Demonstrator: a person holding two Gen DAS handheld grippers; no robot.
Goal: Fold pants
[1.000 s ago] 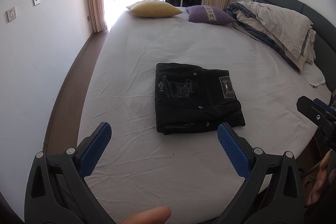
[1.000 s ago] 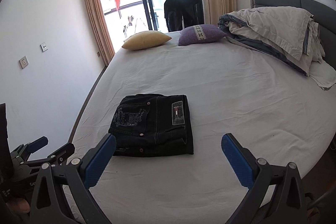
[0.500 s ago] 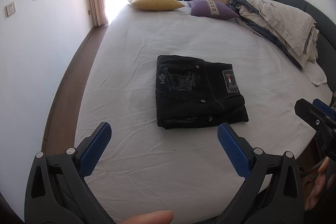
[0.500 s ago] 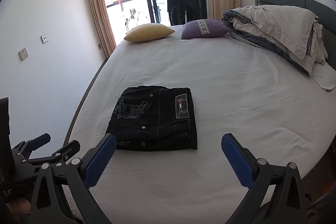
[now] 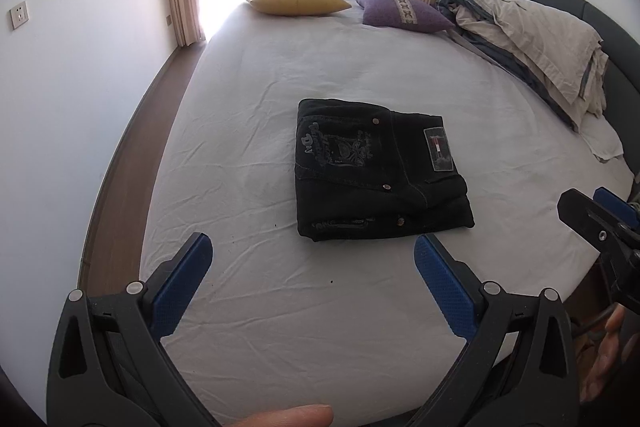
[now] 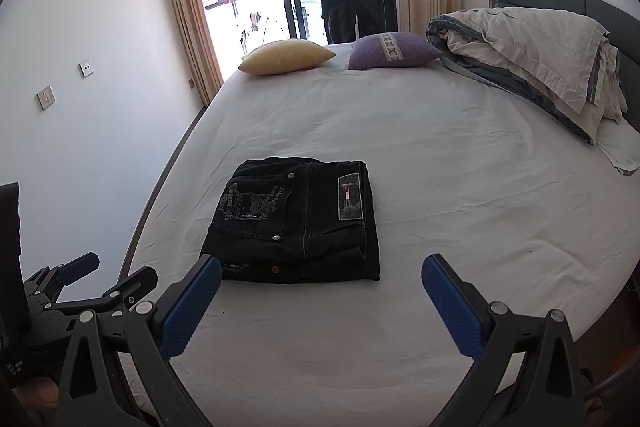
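Ahead of the left gripper [image 5: 312,259], in the left wrist view, the black pants [image 5: 376,171] lie folded into a compact rectangle on the white bed [image 5: 248,147], back pocket and label facing up. Its jaws are spread wide and empty, short of the pants. The right gripper [image 5: 596,219] shows at the right edge.

Over in the right wrist view, the right gripper [image 6: 320,283] hangs with jaws released, holding nothing, just before the pants [image 6: 296,223]. A yellow pillow [image 6: 286,55] and a purple pillow [image 6: 394,50] rest at the far edge.
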